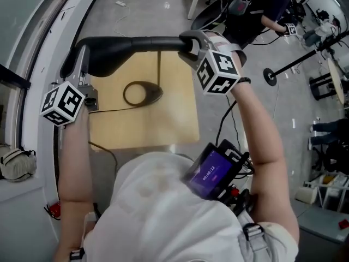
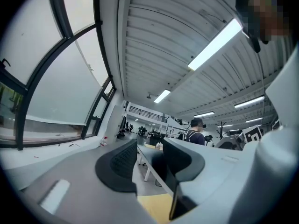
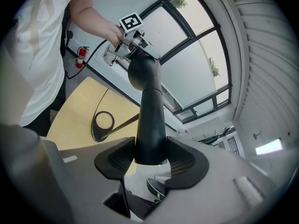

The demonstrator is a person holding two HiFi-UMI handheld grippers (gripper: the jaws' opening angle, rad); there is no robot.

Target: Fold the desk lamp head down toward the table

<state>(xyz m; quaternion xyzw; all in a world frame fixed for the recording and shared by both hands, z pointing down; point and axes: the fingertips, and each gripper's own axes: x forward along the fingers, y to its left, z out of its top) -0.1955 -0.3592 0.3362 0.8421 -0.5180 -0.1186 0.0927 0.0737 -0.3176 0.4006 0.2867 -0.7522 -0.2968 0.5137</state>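
The black desk lamp's long head (image 1: 131,51) lies level above the wooden table (image 1: 163,124). Under it the thin stem (image 1: 158,70) drops to a ring-shaped base (image 1: 143,93). My right gripper (image 1: 188,42) is shut on the right end of the head. In the right gripper view both pads (image 3: 180,161) press the head (image 3: 148,111), with the base (image 3: 103,122) below. My left gripper (image 1: 82,56) stands at the head's left end and also shows as the left gripper (image 3: 122,48) in the right gripper view. In its own view the left gripper (image 2: 149,164) is open, with only the distant room between its jaws.
A cable (image 1: 109,111) runs across the table from the left. A curved window wall (image 1: 32,48) borders the table's left side, with a bag (image 1: 16,162) and a fire extinguisher (image 3: 81,57) near it. A seated person (image 1: 262,10) and a stand (image 1: 289,67) are at the far right.
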